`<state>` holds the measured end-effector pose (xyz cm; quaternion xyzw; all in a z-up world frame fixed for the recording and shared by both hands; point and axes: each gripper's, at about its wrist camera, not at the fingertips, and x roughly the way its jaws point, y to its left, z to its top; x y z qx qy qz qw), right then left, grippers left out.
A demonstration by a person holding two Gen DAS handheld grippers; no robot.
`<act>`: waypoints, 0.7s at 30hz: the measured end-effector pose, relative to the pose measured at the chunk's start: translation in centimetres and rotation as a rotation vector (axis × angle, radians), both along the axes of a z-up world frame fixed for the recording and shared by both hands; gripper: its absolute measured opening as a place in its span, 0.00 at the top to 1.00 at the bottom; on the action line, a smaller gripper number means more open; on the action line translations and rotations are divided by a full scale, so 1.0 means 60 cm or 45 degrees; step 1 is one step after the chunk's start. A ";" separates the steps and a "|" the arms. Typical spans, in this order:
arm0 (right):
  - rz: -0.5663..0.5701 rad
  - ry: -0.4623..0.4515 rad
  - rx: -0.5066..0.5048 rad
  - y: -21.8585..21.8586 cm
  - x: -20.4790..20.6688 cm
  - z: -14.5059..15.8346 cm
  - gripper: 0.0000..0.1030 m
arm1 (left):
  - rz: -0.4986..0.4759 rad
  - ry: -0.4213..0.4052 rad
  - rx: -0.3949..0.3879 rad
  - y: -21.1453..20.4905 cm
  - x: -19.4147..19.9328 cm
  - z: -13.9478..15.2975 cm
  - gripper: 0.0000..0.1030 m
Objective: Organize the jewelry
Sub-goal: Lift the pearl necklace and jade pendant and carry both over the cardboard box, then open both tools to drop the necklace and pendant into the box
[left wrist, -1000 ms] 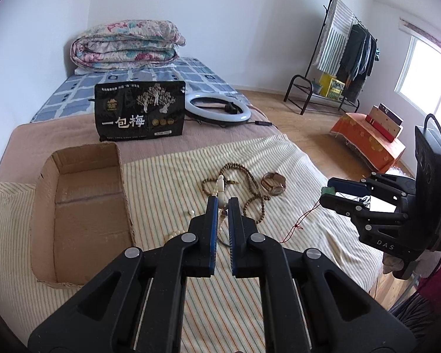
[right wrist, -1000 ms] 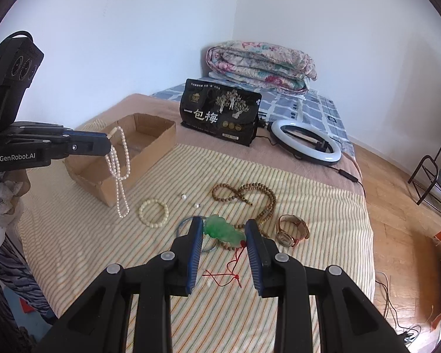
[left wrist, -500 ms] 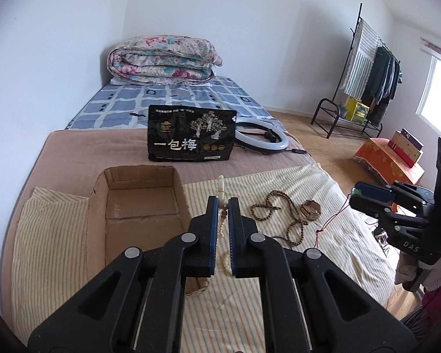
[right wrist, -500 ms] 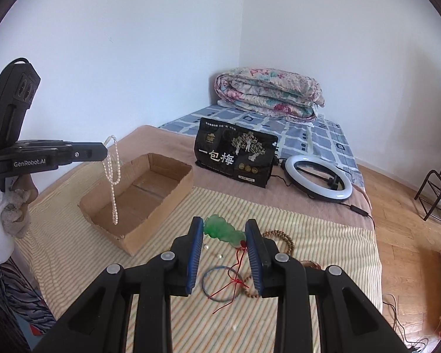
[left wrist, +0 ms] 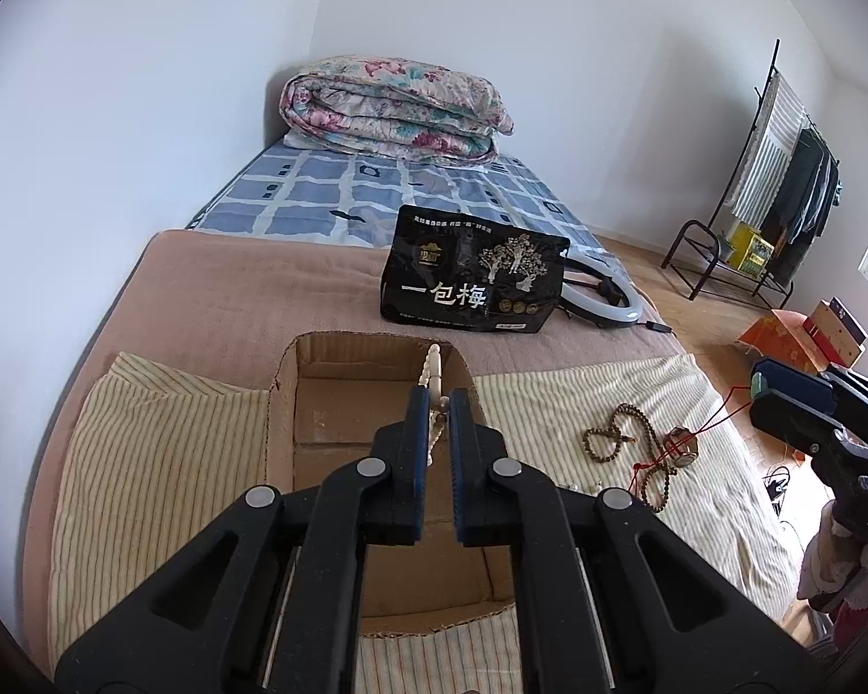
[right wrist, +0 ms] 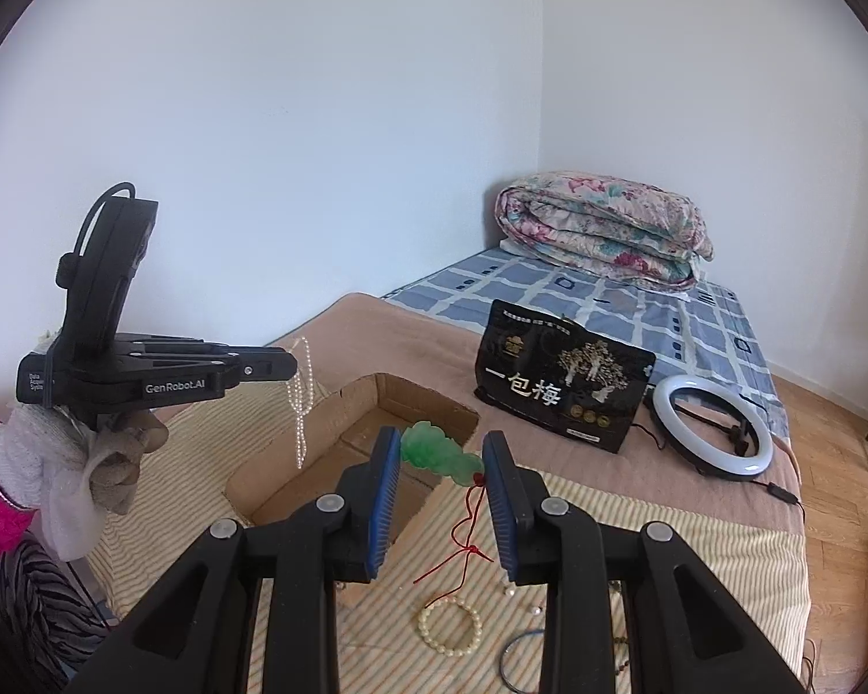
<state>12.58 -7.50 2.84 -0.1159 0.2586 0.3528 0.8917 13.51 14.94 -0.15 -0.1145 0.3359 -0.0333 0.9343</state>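
Note:
My left gripper [left wrist: 434, 399] is shut on a white pearl necklace [left wrist: 432, 369] and holds it above the open cardboard box [left wrist: 286, 405]. From the right wrist view the necklace [right wrist: 300, 405] hangs from the left gripper [right wrist: 286, 367] over the box's [right wrist: 295, 462] left side. My right gripper [right wrist: 441, 451] is shut on a green jade pendant [right wrist: 440, 454] with a red cord [right wrist: 463, 526] that dangles near the box's near corner. A brown bead necklace [left wrist: 625, 445] and a watch [left wrist: 681, 451] lie on the striped cloth.
A pearl bracelet [right wrist: 450, 627] and a blue ring [right wrist: 521, 659] lie on the cloth below my right gripper. A black printed bag [left wrist: 471, 277] and a ring light [right wrist: 712, 428] sit behind the box. A folded quilt [left wrist: 393, 110] lies at the bed's head.
Both grippers have risen and moved left toward the box. The pearl necklace now hangs over the box, and the jade pendant is lifted off the cloth to the box's edge.

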 end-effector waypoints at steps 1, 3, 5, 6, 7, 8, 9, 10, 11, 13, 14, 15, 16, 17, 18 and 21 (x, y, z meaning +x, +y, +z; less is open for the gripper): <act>0.011 0.001 -0.002 0.009 0.001 -0.001 0.72 | 0.003 0.005 0.001 0.004 0.003 -0.002 0.96; 0.031 0.003 -0.002 0.030 0.003 -0.002 0.72 | 0.014 0.015 -0.005 0.013 0.007 -0.008 0.96; 0.047 0.012 0.008 0.044 0.007 -0.004 0.72 | 0.023 0.024 -0.014 0.022 0.011 -0.013 0.96; 0.053 0.016 0.015 0.052 0.009 -0.004 0.72 | 0.026 0.027 -0.013 0.025 0.011 -0.015 0.96; 0.059 0.021 0.019 0.058 0.011 -0.005 0.72 | 0.028 0.029 -0.014 0.027 0.012 -0.016 0.96; 0.064 0.023 0.023 0.063 0.012 -0.006 0.72 | 0.030 0.034 -0.017 0.029 0.013 -0.018 0.96; 0.066 0.028 0.025 0.070 0.015 -0.008 0.72 | 0.030 0.039 -0.020 0.031 0.014 -0.021 0.96; 0.071 0.037 0.028 0.076 0.019 -0.011 0.72 | 0.030 0.046 -0.020 0.033 0.016 -0.024 0.96; 0.074 0.048 0.030 0.081 0.021 -0.016 0.72 | 0.030 0.055 -0.019 0.033 0.016 -0.026 0.96; 0.078 0.077 0.031 0.091 0.029 -0.030 0.72 | 0.029 0.074 -0.023 0.036 0.019 -0.034 0.96; 0.081 0.094 0.028 0.095 0.032 -0.038 0.72 | 0.029 0.084 -0.027 0.037 0.021 -0.037 0.96; 0.081 0.110 0.026 0.098 0.036 -0.047 0.72 | 0.031 0.094 -0.029 0.038 0.022 -0.041 0.96; 0.082 0.128 0.023 0.101 0.039 -0.056 0.72 | 0.032 0.102 -0.031 0.039 0.024 -0.045 0.96; 0.083 0.147 0.018 0.105 0.042 -0.066 0.72 | 0.033 0.111 -0.032 0.040 0.025 -0.048 0.96; 0.086 0.162 0.008 0.108 0.044 -0.076 0.72 | 0.035 0.118 -0.032 0.040 0.026 -0.052 0.96; 0.102 0.195 -0.050 0.120 0.047 -0.108 0.72 | 0.038 0.142 -0.036 0.044 0.030 -0.062 0.96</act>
